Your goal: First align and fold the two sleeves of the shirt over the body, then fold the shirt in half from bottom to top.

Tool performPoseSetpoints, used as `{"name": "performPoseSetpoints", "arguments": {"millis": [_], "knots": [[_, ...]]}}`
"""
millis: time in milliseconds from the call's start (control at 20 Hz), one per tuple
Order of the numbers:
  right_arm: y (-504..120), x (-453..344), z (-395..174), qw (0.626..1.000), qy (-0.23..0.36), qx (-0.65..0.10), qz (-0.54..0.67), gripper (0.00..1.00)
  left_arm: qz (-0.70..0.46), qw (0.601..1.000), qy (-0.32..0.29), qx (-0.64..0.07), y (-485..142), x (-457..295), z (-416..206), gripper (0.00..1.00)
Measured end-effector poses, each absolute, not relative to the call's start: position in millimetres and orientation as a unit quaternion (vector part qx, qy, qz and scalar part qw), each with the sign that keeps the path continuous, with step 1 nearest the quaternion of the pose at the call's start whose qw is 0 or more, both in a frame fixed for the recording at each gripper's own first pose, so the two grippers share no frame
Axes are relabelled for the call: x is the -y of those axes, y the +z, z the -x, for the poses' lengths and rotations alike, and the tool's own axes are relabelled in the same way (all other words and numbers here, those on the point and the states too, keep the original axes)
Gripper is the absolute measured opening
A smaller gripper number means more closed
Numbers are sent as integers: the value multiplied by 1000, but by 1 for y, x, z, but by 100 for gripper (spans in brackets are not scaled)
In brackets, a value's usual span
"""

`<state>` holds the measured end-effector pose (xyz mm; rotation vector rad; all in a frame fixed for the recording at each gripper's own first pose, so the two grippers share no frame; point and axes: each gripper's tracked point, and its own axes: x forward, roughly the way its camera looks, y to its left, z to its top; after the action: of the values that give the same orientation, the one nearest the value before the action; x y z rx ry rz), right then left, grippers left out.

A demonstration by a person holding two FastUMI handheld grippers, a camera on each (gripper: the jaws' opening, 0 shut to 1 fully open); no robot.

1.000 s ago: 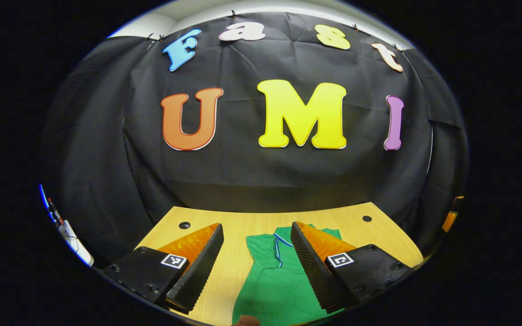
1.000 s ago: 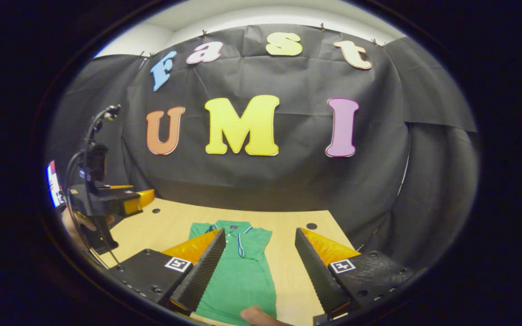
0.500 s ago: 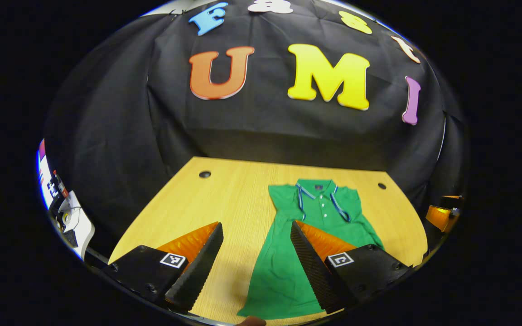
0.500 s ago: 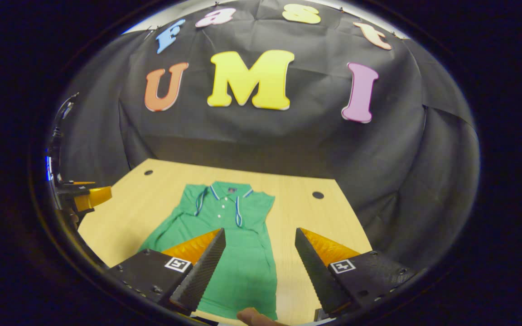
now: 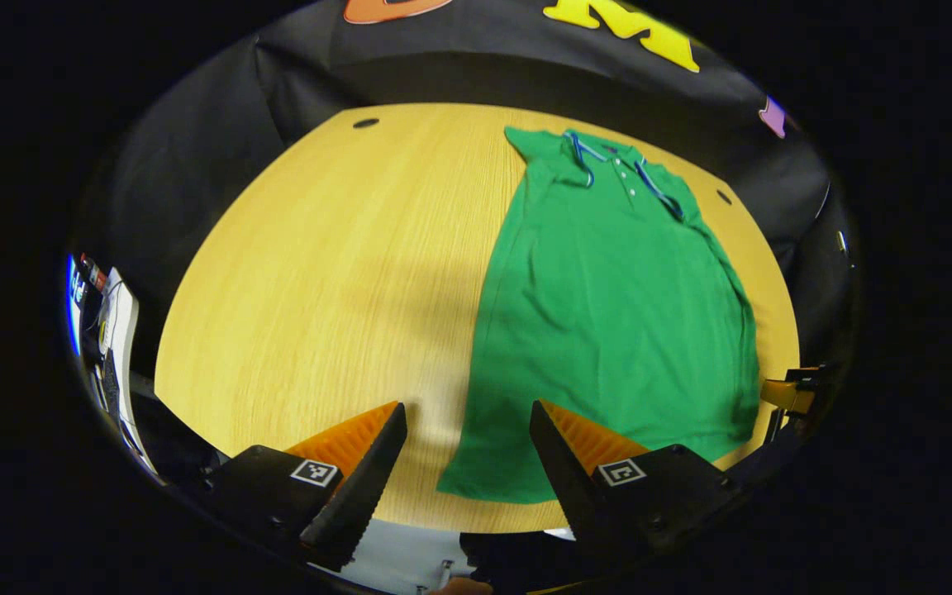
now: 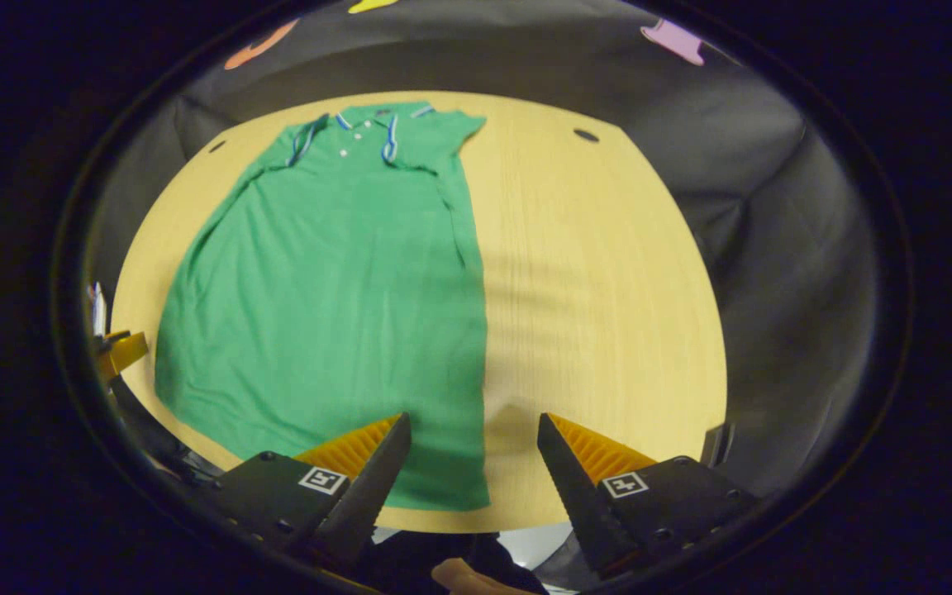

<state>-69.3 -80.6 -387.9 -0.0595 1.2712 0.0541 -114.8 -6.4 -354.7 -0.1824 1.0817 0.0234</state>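
Right now we hold the left gripper (image 5: pixel 466 430) and the right gripper (image 6: pixel 471 442) with jaws apart and nothing between them, each above the near hem of the shirt (image 5: pixel 616 306). We see the green shirt lying flat on the wooden table (image 5: pixel 344 264), collar (image 6: pixel 364 124) toward the far edge, sleeves already folded in over the body. Beyond the table hangs the black cloth wall (image 6: pixel 773 182).

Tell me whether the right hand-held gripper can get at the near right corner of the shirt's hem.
Probably yes. The right hand-held gripper is open above the shirt, its hem corner lying flat between the fingers, nothing on the table blocking it.
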Motion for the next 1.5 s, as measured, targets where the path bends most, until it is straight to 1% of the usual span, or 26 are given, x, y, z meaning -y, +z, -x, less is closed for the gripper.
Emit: {"name": "performPoseSetpoints", "arguments": {"millis": [50,100,200,400,550,800,950,1000,1050,1150,1200,1250,1300,1350,1400,1450,1500], "knots": [[-400,80,80,792,30,-609,17,98,91,842,6,-531,-361,10,122,98],[-407,79,86,782,34,-622,9,96,93,832,2,-547,-367,13,127,98],[-415,79,98,766,36,-642,1,96,80,814,3,-575,-376,12,137,98],[-429,74,108,732,38,-680,-20,96,56,798,-6,-600,-382,13,140,98],[-427,77,104,723,35,-690,-24,93,53,790,-9,-611,-384,17,139,98],[-428,76,107,698,33,-715,-20,95,57,768,-6,-637,-385,19,137,97],[-428,74,107,698,39,-715,-14,96,53,768,-9,-638,-384,20,136,99],[-428,74,108,697,41,-715,-14,93,48,766,-14,-641,-385,20,138,98],[-428,73,108,696,42,-717,-14,86,46,764,-18,-643,-386,20,138,98],[-428,70,108,694,42,-718,-19,58,49,764,-19,-643,-384,23,136,83],[-427,68,107,696,48,-716,-21,44,48,766,-23,-640,-383,25,136,73],[-427,64,108,696,49,-715,-32,25,43,770,-30,-636,-383,28,135,60],[-426,63,107,697,49,-714,-36,12,39,773,-38,-632,-384,31,133,46],[-427,63,106,699,54,-712,-34,3,41,778,-45,-626,-382,34,131,38],[-427,63,105,700,62,-711,-32,3,49,781,-46,-621,-382,36,130,19],[-425,62,107,701,66,-709,-34,0,56,782,-48,-619,-381,37,128,10],[-426,62,105,704,74,-705,-38,0,62,782,-58,-618,-382,41,128,4]]}}
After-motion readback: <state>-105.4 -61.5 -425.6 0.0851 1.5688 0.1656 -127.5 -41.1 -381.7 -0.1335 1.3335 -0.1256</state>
